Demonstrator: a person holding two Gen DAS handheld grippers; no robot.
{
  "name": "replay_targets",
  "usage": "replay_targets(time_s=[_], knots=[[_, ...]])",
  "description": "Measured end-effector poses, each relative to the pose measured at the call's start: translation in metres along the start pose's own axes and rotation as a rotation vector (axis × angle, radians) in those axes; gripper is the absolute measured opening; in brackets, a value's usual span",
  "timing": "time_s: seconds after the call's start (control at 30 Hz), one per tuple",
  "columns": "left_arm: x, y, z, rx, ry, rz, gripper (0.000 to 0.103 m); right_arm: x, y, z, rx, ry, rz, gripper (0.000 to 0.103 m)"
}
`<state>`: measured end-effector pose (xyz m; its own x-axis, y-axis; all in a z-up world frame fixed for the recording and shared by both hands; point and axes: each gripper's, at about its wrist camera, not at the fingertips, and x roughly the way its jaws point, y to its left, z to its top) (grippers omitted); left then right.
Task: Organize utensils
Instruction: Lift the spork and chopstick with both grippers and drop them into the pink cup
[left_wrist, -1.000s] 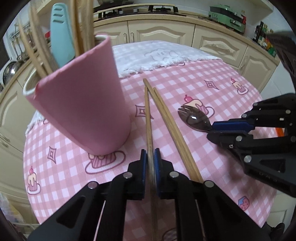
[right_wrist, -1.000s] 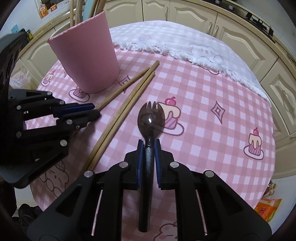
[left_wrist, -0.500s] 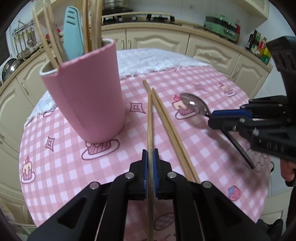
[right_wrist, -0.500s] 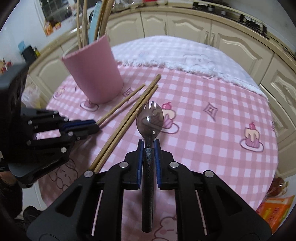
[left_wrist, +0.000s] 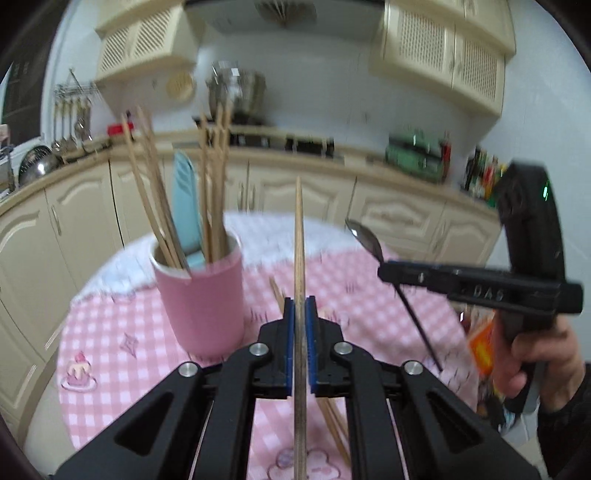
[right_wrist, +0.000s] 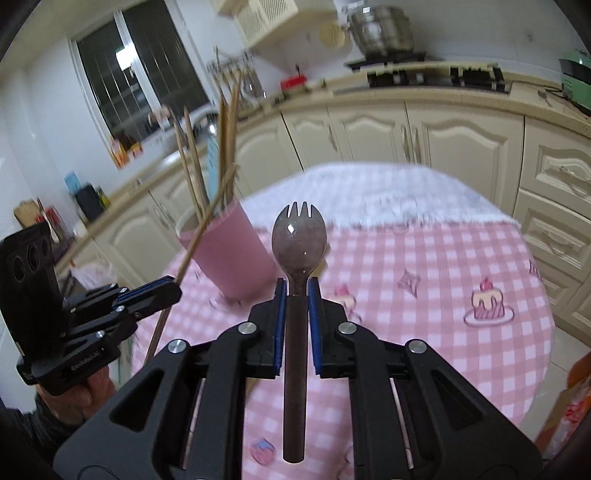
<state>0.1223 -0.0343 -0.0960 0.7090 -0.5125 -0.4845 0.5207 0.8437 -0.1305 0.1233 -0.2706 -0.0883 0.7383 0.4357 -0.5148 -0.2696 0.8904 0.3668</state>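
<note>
My left gripper (left_wrist: 300, 306) is shut on a wooden chopstick (left_wrist: 300, 240) and holds it lifted off the table, pointing up. My right gripper (right_wrist: 297, 290) is shut on a dark metal spork (right_wrist: 298, 240), also lifted, tines up. The pink cup (left_wrist: 201, 299) stands on the table to the left, holding several chopsticks and a light blue utensil (left_wrist: 186, 210). It also shows in the right wrist view (right_wrist: 231, 258). Two more chopsticks (left_wrist: 332, 421) lie on the table under my left gripper. Each gripper shows in the other's view: the right (left_wrist: 384, 271), the left (right_wrist: 173, 291).
The round table has a pink checked cloth (right_wrist: 443, 280) with a white towel (right_wrist: 369, 192) at its far side. Cream kitchen cabinets (right_wrist: 461, 136) run behind the table. An orange packet (left_wrist: 482, 343) lies low at the right.
Both grippers have risen and tilted up from the table, lifting the chopstick and the spork. The views now look across the kitchen instead of down at the cloth.
</note>
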Motion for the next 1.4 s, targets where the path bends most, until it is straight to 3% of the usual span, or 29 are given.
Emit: replay_targets(time_s=[0.33, 0.6, 0.87, 1.4], knots=[[-0.047, 0.035, 0.064, -0.089, -0.337, 0.043, 0.005, -0.010, 0.037, 0.048, -0.011, -0.236, 0.052, 0.012], [-0.047, 0.059, 0.109, -0.148, -0.525, 0.062, 0.006, 0.018, 0.072, 0.090, -0.041, -0.382, 0.089, 0.012], [-0.019, 0.070, 0.126, -0.154, -0.591, 0.093, 0.006, 0.052, 0.084, 0.105, -0.049, -0.429, 0.084, 0.012], [0.031, 0.093, 0.102, -0.233, -0.553, 0.115, 0.006, 0.081, 0.083, 0.087, -0.047, -0.425, 0.039, 0.012]])
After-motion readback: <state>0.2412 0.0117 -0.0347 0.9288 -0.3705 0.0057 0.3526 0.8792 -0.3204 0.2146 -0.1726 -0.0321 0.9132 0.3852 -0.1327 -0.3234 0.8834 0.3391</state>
